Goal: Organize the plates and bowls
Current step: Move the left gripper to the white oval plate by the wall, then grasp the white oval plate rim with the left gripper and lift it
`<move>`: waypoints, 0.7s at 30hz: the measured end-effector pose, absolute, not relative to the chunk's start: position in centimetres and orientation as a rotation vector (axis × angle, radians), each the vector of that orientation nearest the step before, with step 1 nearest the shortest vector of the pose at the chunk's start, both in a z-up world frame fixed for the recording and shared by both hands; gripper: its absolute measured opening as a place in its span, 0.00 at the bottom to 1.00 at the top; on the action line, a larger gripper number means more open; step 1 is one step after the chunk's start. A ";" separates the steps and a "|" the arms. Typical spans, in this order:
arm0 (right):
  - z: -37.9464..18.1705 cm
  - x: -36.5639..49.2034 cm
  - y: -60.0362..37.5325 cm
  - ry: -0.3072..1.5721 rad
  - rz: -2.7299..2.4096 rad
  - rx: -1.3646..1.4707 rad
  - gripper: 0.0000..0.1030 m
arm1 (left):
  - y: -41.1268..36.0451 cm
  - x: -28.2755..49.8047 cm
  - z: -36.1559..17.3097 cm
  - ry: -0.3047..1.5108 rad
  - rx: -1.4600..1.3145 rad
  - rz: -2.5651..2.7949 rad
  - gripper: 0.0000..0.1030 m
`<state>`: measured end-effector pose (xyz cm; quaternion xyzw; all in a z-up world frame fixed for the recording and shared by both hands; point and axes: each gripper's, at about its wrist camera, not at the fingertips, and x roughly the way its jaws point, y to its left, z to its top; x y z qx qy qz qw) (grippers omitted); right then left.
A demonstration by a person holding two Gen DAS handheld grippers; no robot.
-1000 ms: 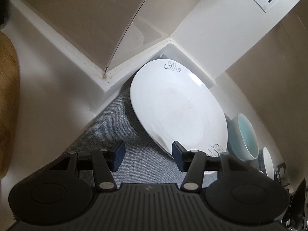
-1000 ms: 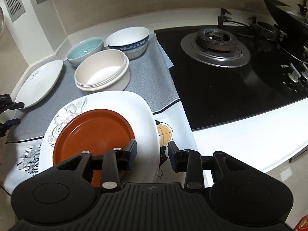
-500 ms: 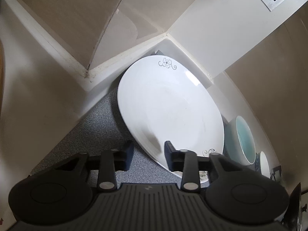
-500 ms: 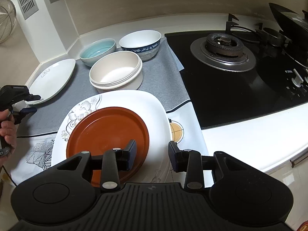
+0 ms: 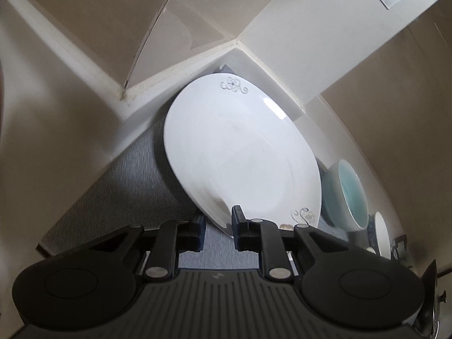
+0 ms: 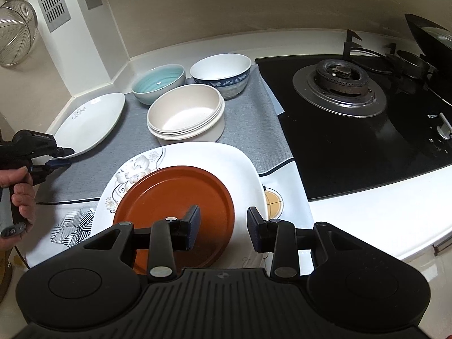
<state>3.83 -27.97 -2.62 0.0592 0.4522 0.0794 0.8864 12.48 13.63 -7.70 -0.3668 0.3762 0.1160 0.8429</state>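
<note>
Where fingers (image 5: 242, 227) straddle rim, white plate (image 5: 240, 152) tilted

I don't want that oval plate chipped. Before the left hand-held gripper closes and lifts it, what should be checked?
1. Rim of the oval white plate between the left hand-held gripper fingers: ok.
2. Jaws clamped on the rim: not ok, gap visible.
3. Teal bowl apart from the plate: ok.
4. Right hand-held gripper open and holding nothing: ok.
5. Grip depth on the rim: cannot tell.
</note>
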 end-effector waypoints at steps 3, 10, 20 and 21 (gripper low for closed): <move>-2.7 3.8 -27.8 0.939 0.177 0.124 0.38 | 13.3 11.3 -7.9 0.796 -0.788 0.230 0.21; -3.0 3.8 -27.1 0.943 0.214 0.127 0.38 | 12.7 7.7 -8.0 0.821 -0.793 0.221 0.21; -3.3 3.9 -25.5 0.953 0.280 0.101 0.38 | 10.9 -1.4 -6.8 0.925 -0.803 0.247 0.22; -3.3 3.9 -25.3 0.953 0.288 0.097 0.38 | 10.7 -2.0 -6.6 0.943 -0.800 0.248 0.22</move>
